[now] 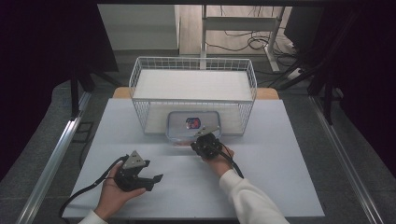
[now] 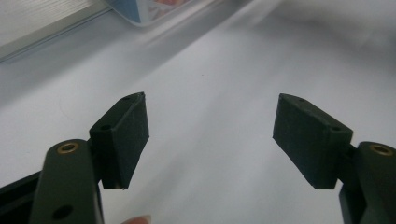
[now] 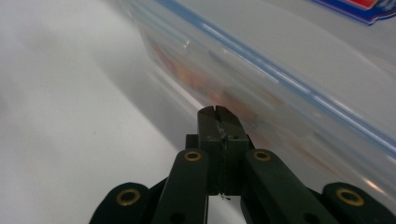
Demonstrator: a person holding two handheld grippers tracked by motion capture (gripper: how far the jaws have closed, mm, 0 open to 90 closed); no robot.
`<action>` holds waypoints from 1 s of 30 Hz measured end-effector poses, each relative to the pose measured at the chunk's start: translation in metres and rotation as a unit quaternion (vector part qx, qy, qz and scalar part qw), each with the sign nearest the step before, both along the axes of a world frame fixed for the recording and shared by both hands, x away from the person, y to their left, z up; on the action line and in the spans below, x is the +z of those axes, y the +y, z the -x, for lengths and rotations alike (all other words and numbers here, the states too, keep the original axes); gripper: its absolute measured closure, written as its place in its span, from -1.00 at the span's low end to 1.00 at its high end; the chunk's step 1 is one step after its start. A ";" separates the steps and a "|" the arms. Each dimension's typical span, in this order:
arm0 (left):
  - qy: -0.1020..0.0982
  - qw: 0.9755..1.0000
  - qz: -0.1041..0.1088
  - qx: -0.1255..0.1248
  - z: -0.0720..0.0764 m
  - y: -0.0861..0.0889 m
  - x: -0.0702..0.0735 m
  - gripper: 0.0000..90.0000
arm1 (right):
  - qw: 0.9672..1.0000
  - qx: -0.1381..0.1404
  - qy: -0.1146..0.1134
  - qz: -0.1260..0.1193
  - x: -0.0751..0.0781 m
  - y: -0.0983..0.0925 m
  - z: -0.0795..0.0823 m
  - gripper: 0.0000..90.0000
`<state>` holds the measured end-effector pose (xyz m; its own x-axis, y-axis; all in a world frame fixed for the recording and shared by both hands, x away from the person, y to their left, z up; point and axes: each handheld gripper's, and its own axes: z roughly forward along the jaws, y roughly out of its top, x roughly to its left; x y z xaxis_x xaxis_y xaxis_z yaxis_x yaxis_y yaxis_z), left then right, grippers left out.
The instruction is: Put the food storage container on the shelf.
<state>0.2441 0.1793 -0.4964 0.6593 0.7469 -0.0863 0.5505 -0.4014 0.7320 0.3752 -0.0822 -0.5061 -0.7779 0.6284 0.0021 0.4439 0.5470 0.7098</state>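
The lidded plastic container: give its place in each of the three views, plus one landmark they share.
High view: the plastic container sits centre, under the wire rack, with the right gripper at its near edge.
Left gripper view: one corner at the top edge, left of centre.
Right gripper view: its side wall crosses the upper right, just past the shut jaws.
Shared landmark: the white tabletop.

Wire basket on a pale table

A white wire basket [image 1: 140, 81] stands at the table's [image 1: 289, 186] twelve o'clock edge, its open front toward six o'clock. Beyond it, at twelve to one o'clock, a white metal frame [image 1: 238, 23] stands among loose cables [image 1: 252, 44] on the floor.
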 end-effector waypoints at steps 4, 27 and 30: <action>0.001 1.000 0.000 0.000 0.000 0.000 0.000 -0.41 | 1.000 -0.007 -0.005 -0.002 -0.001 -0.002 -0.008 0.98; 0.009 1.000 -0.010 0.004 -0.001 -0.002 -0.004 -0.41 | 0.999 -0.014 -0.006 -0.040 -0.002 0.010 -0.052 0.98; 0.010 1.000 -0.010 0.004 -0.002 -0.002 -0.005 -0.41 | 0.999 -0.012 -0.005 -0.041 -0.004 0.011 -0.054 0.97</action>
